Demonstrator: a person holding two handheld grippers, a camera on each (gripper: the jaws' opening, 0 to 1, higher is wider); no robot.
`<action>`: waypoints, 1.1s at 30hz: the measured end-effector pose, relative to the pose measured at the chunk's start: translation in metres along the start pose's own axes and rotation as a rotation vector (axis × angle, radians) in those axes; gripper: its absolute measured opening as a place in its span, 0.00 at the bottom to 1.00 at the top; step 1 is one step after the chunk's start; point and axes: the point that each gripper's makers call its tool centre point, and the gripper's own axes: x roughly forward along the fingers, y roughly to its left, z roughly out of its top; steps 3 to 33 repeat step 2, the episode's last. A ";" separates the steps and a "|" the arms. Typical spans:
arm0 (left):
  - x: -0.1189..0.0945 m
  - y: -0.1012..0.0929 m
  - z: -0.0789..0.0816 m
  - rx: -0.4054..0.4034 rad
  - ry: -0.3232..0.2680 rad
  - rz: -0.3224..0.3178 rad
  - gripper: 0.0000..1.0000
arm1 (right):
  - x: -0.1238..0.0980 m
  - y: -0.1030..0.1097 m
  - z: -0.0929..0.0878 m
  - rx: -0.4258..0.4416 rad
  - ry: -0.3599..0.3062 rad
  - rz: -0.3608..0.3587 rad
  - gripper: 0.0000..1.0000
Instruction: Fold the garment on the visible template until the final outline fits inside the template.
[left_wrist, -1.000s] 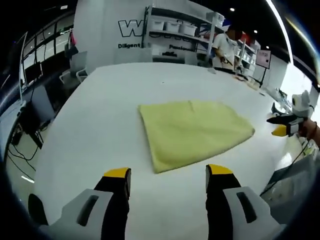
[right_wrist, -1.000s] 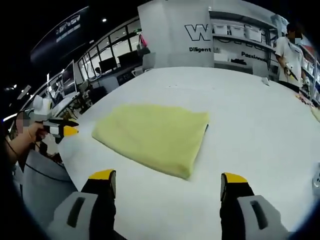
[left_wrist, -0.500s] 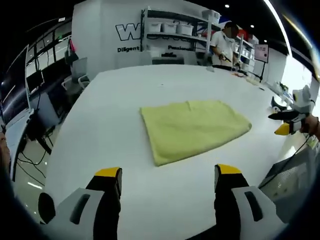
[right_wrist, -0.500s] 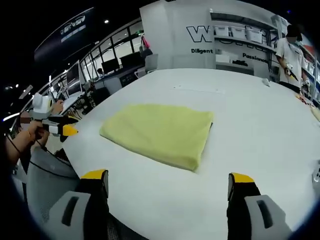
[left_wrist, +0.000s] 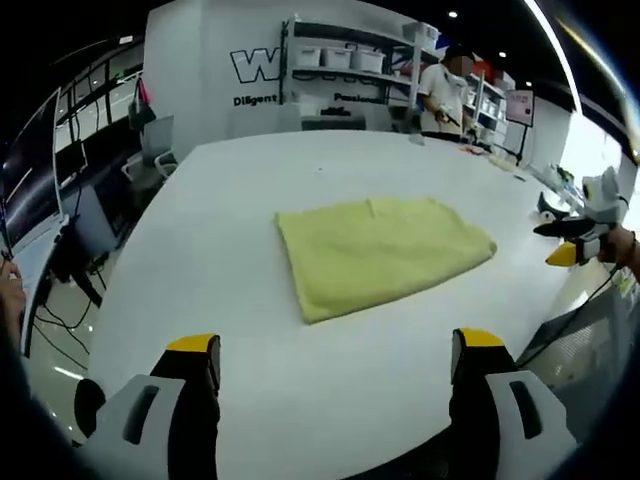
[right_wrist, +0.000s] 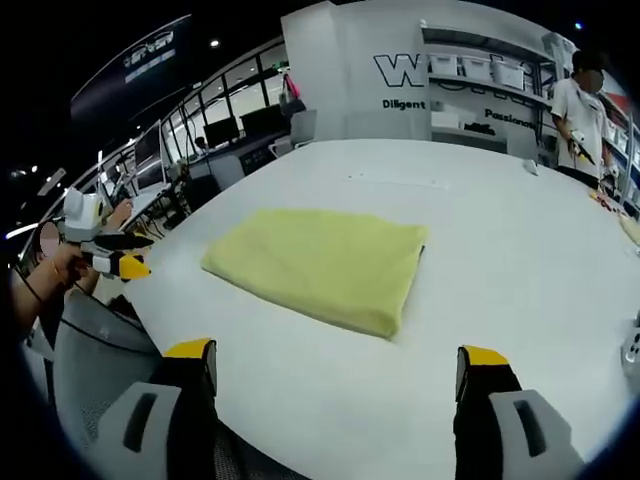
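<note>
The folded pale-yellow cloth garment (left_wrist: 382, 252) lies mid-frame on the white bench (left_wrist: 230, 200). Both the left gripper (left_wrist: 336, 352) and right gripper (right_wrist: 339, 365) stand wide, empty. No template outline is discernible; stopping now risks an unnoticed overhang.

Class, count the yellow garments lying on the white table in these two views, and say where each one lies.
1. A folded yellow garment lies near the middle of the white table, ahead of both open grippers, left gripper and right gripper; neither touches it.
</note>
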 end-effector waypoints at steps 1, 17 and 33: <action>0.000 -0.001 0.000 0.000 0.000 -0.003 0.99 | 0.000 -0.001 0.000 0.001 0.000 -0.002 0.99; 0.000 -0.001 -0.001 -0.003 0.005 -0.006 0.99 | 0.000 -0.001 0.000 0.002 -0.001 -0.002 0.99; 0.000 -0.001 -0.001 -0.003 0.005 -0.006 0.99 | 0.000 -0.001 0.000 0.002 -0.001 -0.002 0.99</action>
